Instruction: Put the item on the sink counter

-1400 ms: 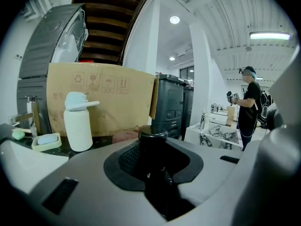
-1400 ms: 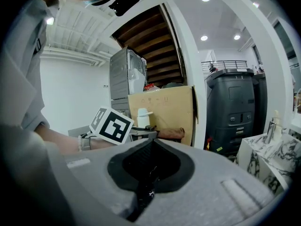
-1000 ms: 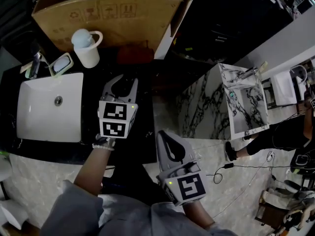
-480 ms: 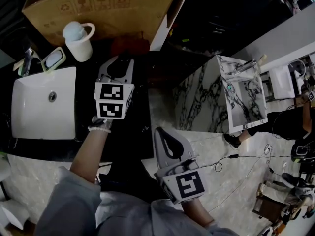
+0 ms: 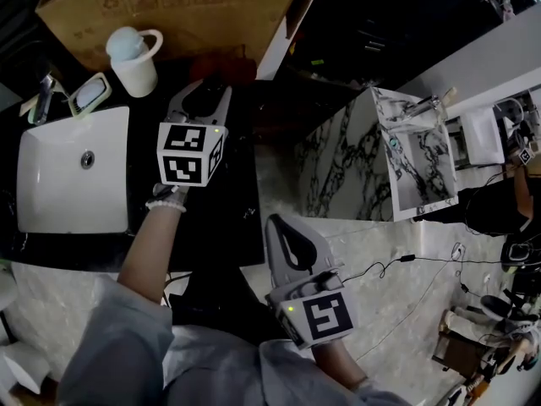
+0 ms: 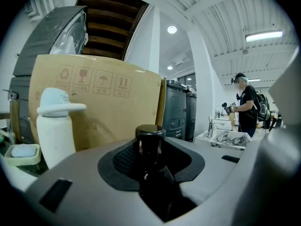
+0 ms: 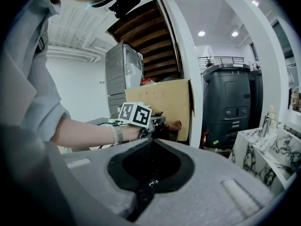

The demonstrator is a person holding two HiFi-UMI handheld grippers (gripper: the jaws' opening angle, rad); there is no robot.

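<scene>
A dark bottle (image 6: 150,160) with a black cap (image 6: 150,131) stands upright between the jaws of the left hand-held gripper (image 5: 207,91), over the black surface (image 5: 241,201) at about 2 o'clock from the white sink (image 5: 34,142) and 4 o'clock from the white cup (image 5: 135,64). A cardboard box (image 5: 169,7) leans behind it at 12 o'clock.

The left jaws have just been opening. The bottle's neck sits free in their rounded hollow, and the pads look to have eased off its body rather than pinching it. Whether its base already rests on the surface no view shows.

The bottle looks like glass: stiff, smooth and probably slippery, with some weight if full, though its fill cannot be read. It is likely to crack or topple if let go off balance. The wide body below the shoulder looks the safest place to take hold, not the narrow neck or the cap.

The right hand-held gripper (image 5: 284,224), at 5 o'clock from the left one and off the surface's edge, has its jaws pressed together on nothing.
</scene>
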